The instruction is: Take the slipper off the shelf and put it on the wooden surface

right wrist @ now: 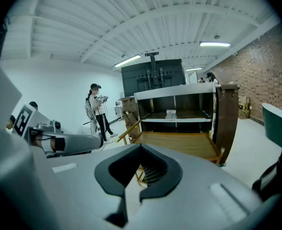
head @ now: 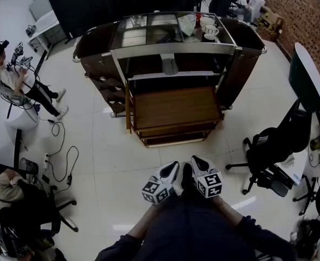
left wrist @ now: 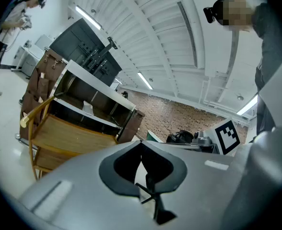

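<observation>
White floor fills the lower frame, where the left hand-held gripper (head: 171,172) and right hand-held gripper (head: 199,166) sit side by side at the person's lap, both clenched on nothing. Well apart from them, mid-frame, lies the wooden surface (head: 173,107). Beyond it the slipper (head: 170,65) rests on the shelf (head: 149,76), tucked under the top rail (head: 173,50).

Several things could go wrong. Reaching in with clenched jaws would only shove the slipper back. A high approach could strike the rail or jostle the cups (head: 209,30) above. A shallow pinch on the soft slipper could drop it short of the surface.
</observation>
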Demonstrator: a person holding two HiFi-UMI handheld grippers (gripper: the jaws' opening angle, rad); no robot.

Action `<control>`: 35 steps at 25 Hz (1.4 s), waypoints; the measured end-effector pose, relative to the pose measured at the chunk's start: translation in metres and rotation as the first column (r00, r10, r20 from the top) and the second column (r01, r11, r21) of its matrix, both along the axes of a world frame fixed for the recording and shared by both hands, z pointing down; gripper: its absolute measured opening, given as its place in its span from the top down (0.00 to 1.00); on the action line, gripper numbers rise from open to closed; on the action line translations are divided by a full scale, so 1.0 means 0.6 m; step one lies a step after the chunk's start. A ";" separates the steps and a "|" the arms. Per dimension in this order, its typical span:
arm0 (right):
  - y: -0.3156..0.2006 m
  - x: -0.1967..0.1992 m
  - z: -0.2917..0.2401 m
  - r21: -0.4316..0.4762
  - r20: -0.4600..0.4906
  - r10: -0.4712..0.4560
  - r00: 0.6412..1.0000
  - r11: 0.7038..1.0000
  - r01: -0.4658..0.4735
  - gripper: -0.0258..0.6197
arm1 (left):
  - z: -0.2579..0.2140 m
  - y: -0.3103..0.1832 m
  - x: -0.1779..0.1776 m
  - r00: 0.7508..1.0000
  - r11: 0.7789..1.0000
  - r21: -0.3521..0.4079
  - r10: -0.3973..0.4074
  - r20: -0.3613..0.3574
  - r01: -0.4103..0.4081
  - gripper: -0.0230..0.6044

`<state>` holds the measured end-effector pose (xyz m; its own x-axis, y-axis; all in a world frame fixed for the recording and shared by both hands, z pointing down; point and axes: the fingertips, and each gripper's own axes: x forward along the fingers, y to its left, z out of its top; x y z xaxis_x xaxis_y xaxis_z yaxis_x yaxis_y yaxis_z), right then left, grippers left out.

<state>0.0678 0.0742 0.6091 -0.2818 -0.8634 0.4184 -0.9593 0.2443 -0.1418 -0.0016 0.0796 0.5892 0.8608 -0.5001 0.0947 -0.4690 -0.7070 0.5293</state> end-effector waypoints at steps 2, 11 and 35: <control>-0.022 0.009 0.001 0.004 0.001 0.002 1.000 1.000 -0.002 0.96 | 0.003 -0.012 -0.002 1.000 1.000 -0.002 -0.009 0.000 0.009 0.94; -0.224 0.066 0.027 -0.009 -0.057 -0.071 0.996 0.997 0.071 0.82 | 0.042 -0.101 -0.012 0.996 0.995 -0.056 -0.079 0.031 0.081 0.94; -1.104 0.178 0.198 -0.141 -0.173 -0.140 0.975 0.983 0.116 0.79 | 0.049 -0.417 0.002 0.908 0.891 -0.179 -0.397 0.134 0.416 0.94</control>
<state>0.1748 -0.5881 0.7280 -0.2953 -0.7605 0.5784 -0.9339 0.3574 -0.0069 -0.0007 -0.1708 0.6186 0.5689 -0.7668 0.2972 -0.7455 -0.3283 0.5800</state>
